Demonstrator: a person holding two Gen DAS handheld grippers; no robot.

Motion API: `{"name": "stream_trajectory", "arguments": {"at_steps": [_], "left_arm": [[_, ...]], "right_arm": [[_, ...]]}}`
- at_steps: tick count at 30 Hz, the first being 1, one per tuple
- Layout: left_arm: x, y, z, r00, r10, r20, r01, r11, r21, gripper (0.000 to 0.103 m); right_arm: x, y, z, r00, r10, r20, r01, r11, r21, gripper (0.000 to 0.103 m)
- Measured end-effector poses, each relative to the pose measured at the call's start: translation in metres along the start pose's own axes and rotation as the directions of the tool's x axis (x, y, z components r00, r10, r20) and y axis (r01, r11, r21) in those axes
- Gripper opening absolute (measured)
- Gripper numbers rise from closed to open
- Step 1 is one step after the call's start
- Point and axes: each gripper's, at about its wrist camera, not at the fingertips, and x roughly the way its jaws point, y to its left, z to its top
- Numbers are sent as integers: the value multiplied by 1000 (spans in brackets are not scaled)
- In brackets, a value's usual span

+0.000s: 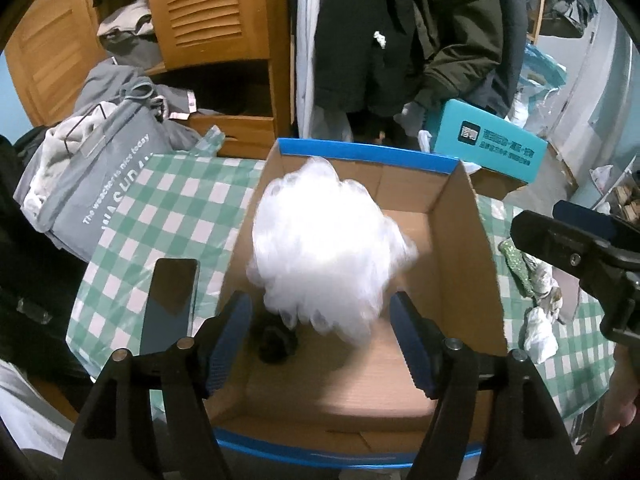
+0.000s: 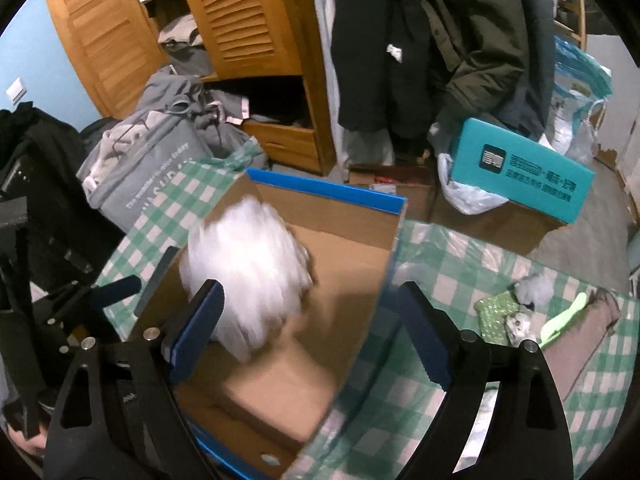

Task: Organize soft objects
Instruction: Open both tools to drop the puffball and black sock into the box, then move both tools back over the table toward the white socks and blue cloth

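Observation:
A fluffy white bundle (image 1: pixel 324 248), blurred, is inside the open cardboard box (image 1: pixel 460 240) with a blue rim, on the green checked cloth (image 1: pixel 168 208). My left gripper (image 1: pixel 322 316) stands open above the box's near end. Its blue pads flank the lower edge of the bundle without pressing on it. A small dark lump (image 1: pixel 278 342) lies on the box floor under the bundle. From the right wrist, the white bundle (image 2: pixel 248 272) sits at the left of the box (image 2: pixel 384 248). My right gripper (image 2: pixel 310 300) is open over the box's right wall, holding nothing.
A phone (image 1: pixel 170 300) lies left of the box. Small soft items lie on the cloth to the right: a green sparkly piece (image 2: pixel 496 312), a white tuft (image 2: pixel 532 284) and a lime strip (image 2: pixel 560 316). A grey bag (image 1: pixel 104 192), a teal box (image 1: pixel 492 148) and a wardrobe stand behind.

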Motion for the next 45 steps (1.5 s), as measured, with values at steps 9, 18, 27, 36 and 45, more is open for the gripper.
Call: {"name": "stream_trajectory", "arguments": {"at_steps": [9, 18, 27, 36, 45], "left_arm": [[-6, -23, 0, 1000, -21, 7, 21, 999, 46, 73], [-8, -56, 1, 998, -68, -2, 68, 994, 84, 74], [-14, -96, -1, 997, -78, 4, 77, 986, 150, 74], [-15, -134, -3, 995, -104, -10, 104, 976, 190, 74], [-8, -180, -8, 992, -122, -40, 128, 958, 255, 74]], "right_arm": [[-14, -32, -12, 999, -41, 7, 41, 998, 51, 88], [-30, -68, -28, 996, -87, 13, 85, 991, 104, 88], [-47, -111, -46, 992, -123, 16, 119, 978, 173, 88], [-63, -149, -62, 988, -150, 22, 141, 961, 240, 88], [-77, -185, -80, 984, -175, 19, 162, 940, 300, 88]]}}
